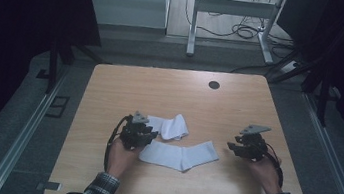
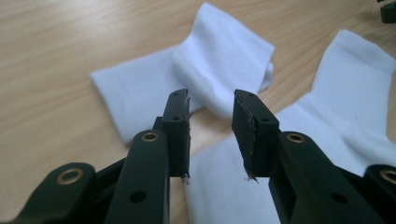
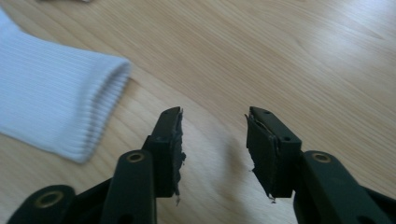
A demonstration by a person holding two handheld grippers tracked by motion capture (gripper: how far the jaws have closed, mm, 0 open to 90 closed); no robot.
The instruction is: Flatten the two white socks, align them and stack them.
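Two white socks lie on the wooden table (image 1: 168,187). The far sock (image 1: 171,125) is folded over on itself (image 2: 219,65). The near sock (image 1: 180,154) lies flat, angled up to the right (image 2: 345,112); its ribbed cuff (image 3: 56,107) is in the right gripper view. My left gripper (image 1: 151,135) hangs open over the gap where the two socks meet, nothing between its jaws (image 2: 211,135). My right gripper (image 1: 232,148) is open over bare wood a short way right of the near sock's cuff, jaws empty (image 3: 214,149).
A round dark cable hole (image 1: 214,85) sits near the table's far edge. Beyond the table stand a white desk frame (image 1: 231,14) and loose cables (image 1: 246,32) on the floor. Bare wood lies around the socks.
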